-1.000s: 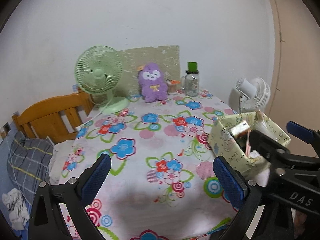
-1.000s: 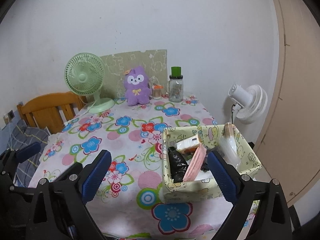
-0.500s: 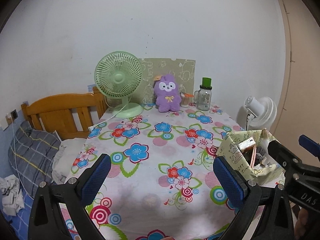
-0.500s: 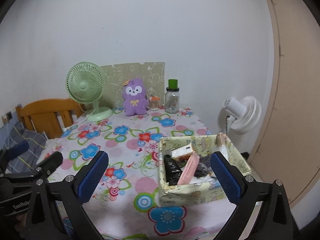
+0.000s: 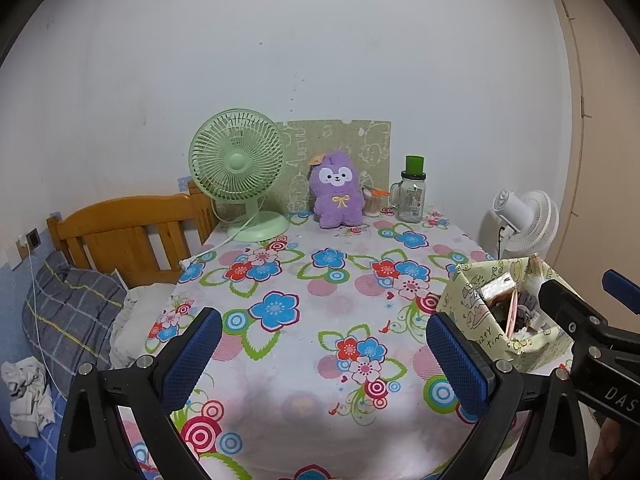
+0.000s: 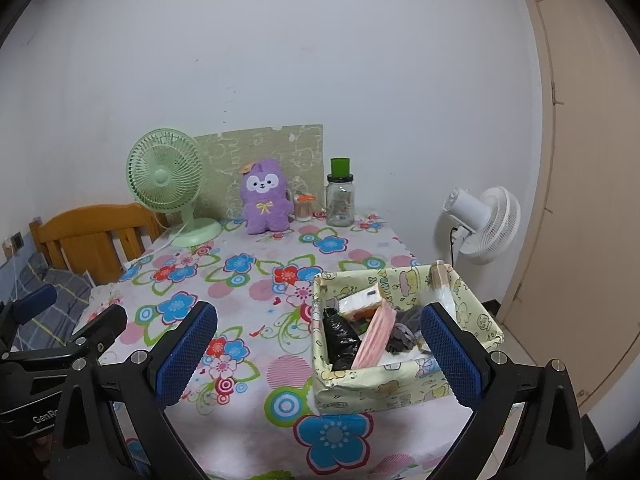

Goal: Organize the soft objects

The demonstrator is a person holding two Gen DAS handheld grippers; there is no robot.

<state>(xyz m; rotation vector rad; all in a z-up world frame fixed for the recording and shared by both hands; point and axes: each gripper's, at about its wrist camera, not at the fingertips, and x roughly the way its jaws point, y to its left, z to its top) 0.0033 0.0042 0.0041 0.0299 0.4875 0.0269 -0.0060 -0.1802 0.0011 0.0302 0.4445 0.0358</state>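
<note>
A purple plush toy (image 5: 338, 196) (image 6: 267, 200) sits upright at the far edge of the flowered table (image 5: 320, 292) (image 6: 248, 280), against a green patterned board. A pale green patterned box (image 6: 400, 376) (image 5: 480, 320) stands near the front right corner, holding a pink mask pack (image 6: 374, 340), a black bag, a grey cloth and a tissue pack. My left gripper (image 5: 324, 356) is open above the table's front edge, far from the plush. My right gripper (image 6: 318, 356) is open too, in front of the box, with nothing between its blue pads.
A green desk fan (image 5: 240, 172) stands at the back left with its cord trailing off the table. A glass jar with a green lid (image 5: 412, 196) and a small cup stand right of the plush. A wooden headboard (image 5: 128, 232), bedding and a white floor fan (image 5: 528, 220) flank the table.
Both grippers have pulled back and risen from the table, so the table and box look farther away. Both stayed open and nothing on the table moved.
</note>
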